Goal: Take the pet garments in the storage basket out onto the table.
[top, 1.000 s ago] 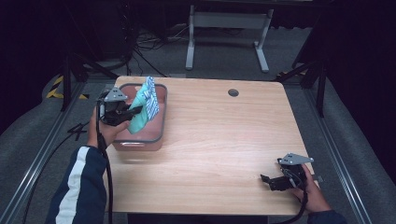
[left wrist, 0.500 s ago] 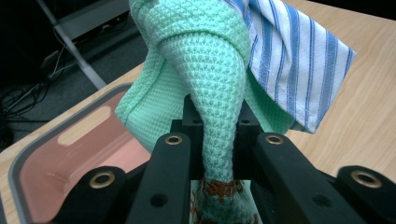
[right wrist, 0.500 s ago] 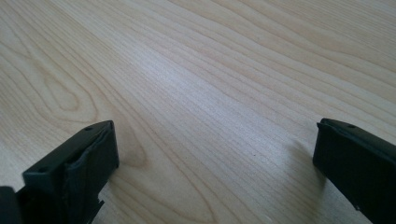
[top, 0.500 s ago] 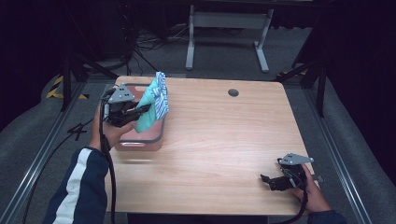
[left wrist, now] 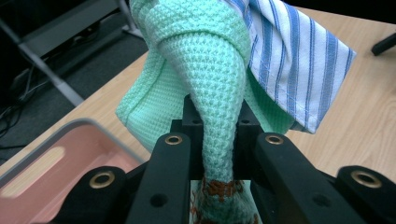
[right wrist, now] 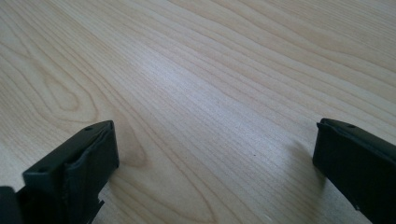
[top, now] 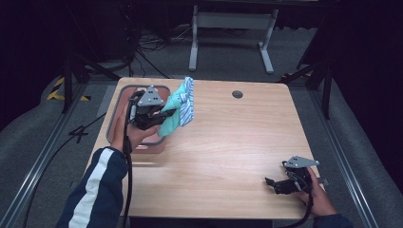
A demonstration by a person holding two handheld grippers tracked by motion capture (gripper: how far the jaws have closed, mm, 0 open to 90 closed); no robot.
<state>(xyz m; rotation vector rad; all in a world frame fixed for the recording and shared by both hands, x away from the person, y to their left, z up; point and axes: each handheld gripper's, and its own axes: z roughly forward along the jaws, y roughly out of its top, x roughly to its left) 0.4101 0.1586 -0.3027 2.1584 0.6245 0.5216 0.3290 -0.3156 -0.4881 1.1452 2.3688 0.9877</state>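
Observation:
My left gripper (top: 164,114) is shut on a mint-green knitted cloth (top: 170,121), held in the air over the right edge of a pink bin (top: 142,142) at the table's left. A blue-and-white striped cloth (top: 187,102) hangs with the green one. In the left gripper view the green cloth (left wrist: 210,84) is pinched between the jaws, the striped cloth (left wrist: 299,60) drapes to its right, and the pink bin (left wrist: 60,172) lies below left. My right gripper (top: 272,183) rests open on the table near the front right corner, nothing between its fingers (right wrist: 74,163).
The wooden table (top: 228,142) has a round cable hole (top: 237,94) at the back. A metal stand (top: 230,28) and cables lie on the floor beyond. Rails run along both sides of the table.
My left gripper has lifted the cloths up out of the pink bin and carried them to the right, past the bin's rim. The right gripper has stayed put.

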